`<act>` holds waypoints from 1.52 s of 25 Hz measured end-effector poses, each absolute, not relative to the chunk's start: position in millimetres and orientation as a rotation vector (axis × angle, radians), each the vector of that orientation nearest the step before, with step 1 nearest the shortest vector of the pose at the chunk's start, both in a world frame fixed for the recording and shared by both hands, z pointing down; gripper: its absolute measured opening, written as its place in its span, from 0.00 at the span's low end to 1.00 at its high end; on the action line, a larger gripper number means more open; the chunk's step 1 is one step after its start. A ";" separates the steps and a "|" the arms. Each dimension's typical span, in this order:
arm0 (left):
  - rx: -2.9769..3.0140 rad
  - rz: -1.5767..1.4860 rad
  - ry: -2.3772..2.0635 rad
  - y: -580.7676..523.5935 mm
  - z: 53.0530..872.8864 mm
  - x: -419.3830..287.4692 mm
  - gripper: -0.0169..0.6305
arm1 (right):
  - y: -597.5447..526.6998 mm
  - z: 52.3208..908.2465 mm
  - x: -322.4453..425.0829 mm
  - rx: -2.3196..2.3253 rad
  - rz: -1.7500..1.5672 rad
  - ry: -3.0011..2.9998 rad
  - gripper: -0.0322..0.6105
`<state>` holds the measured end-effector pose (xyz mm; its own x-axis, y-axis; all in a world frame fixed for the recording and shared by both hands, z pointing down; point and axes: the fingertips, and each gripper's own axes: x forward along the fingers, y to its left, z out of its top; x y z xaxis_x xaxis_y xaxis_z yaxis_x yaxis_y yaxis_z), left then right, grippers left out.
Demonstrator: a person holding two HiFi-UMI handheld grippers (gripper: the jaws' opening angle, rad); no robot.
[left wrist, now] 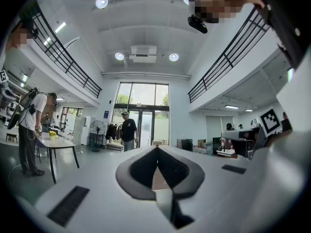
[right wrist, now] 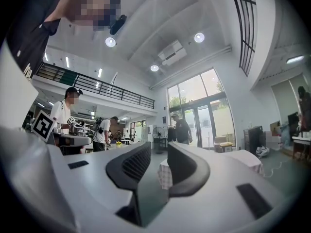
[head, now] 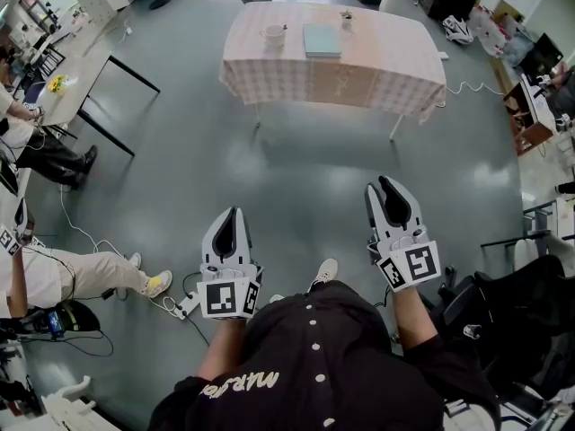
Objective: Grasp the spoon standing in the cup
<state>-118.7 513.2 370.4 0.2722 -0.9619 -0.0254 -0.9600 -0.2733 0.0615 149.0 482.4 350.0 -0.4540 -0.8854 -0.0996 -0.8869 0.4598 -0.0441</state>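
Grey polished floor [head: 296,164] fills most of the head view, in a tall hall with people at its edges. Your left tool [head: 234,212], at lower centre-left of the frame, has its jaws pressed together on nothing. Your right tool [head: 379,187], lower right of centre, has its jaws a narrow way apart with only air between them. Both point up the frame toward the desk [head: 377,70] at top centre, well apart from you and covered in a checked cloth.

On the desk's left part stands the pale cup [head: 272,36], with the spoon [head: 283,29] poking out at its right rim. It is too small to read more. Just right of the cup lies a teal book [head: 322,40], and beyond that a small object [head: 347,21] that can't be identified.

Expect the spoon to be light, stiff, thin and probably slick. Pinch the handle above the rim, across its flat faces. The cup looks light too, so a sideways pull could tip it or drag it on the cloth.
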 end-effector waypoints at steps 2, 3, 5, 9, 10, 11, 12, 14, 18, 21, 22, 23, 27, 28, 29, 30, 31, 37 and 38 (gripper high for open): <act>2.477 -0.089 -1.873 512.5 369.7 -119.8 0.04 | 481.3 349.0 147.7 -1.575 0.018 2.591 0.23; 2.477 -0.088 -1.873 512.4 370.1 -120.0 0.04 | 480.9 349.2 147.3 -1.574 0.015 2.590 0.25; 2.476 -0.086 -1.870 512.3 371.6 -119.9 0.04 | 480.2 350.2 146.8 -1.568 0.001 2.590 0.32; 2.476 -0.076 -1.867 509.6 373.2 -116.8 0.04 | 477.7 352.6 149.7 -1.565 -0.018 2.589 0.41; 2.477 -0.074 -1.867 508.6 373.3 -114.9 0.04 | 476.7 353.3 151.8 -1.568 -0.019 2.588 0.41; 2.478 -0.073 -1.867 507.4 373.5 -112.6 0.04 | 475.5 354.1 154.3 -1.571 -0.021 2.587 0.42; 2.478 -0.072 -1.868 506.0 373.6 -109.9 0.04 | 473.9 355.1 156.9 -1.572 -0.023 2.587 0.42; 2.479 -0.068 -1.870 502.5 374.0 -104.1 0.04 | 469.9 357.0 162.5 -1.573 -0.027 2.588 0.42; 2.472 -0.061 -1.881 493.2 375.2 -89.7 0.04 | 459.7 359.5 176.1 -1.563 -0.032 2.593 0.42; 2.466 -0.063 -1.888 483.3 375.8 -75.2 0.04 | 449.9 360.4 188.2 -1.557 -0.018 2.604 0.42; 2.461 -0.065 -1.890 479.6 376.0 -70.4 0.04 | 445.8 360.5 192.0 -1.556 -0.012 2.609 0.42; 2.456 -0.067 -1.892 475.9 376.4 -65.5 0.04 | 441.8 360.7 195.6 -1.553 -0.010 2.612 0.42; 2.447 -0.068 -1.887 468.9 377.6 -46.8 0.04 | 431.5 361.0 208.2 -1.542 -0.011 2.620 0.42; 2.447 -0.066 -1.887 468.2 377.8 -43.4 0.04 | 429.2 361.3 211.2 -1.543 -0.012 2.619 0.42; 2.446 -0.062 -1.888 467.3 378.3 -41.0 0.04 | 426.5 361.8 213.9 -1.545 -0.013 2.618 0.42; 2.444 -0.056 -1.891 466.1 379.2 -39.6 0.04 | 423.5 362.6 216.0 -1.548 -0.014 2.616 0.42; 2.440 -0.048 -1.893 464.7 380.7 -39.1 0.04 | 420.8 363.6 217.7 -1.550 -0.015 2.616 0.42; 2.418 -0.029 -1.911 451.3 387.9 -44.5 0.04 | 404.3 372.6 221.3 -1.557 -0.033 2.619 0.42; 2.418 -0.030 -1.912 447.1 389.1 -46.0 0.04 | 400.2 374.1 220.5 -1.557 -0.036 2.620 0.42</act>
<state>-46.0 447.1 389.1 0.2311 -0.9727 0.0212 -0.9715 -0.2296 0.0584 220.5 400.2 374.1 -0.4748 -0.8775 -0.0681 -0.8753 0.4789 -0.0676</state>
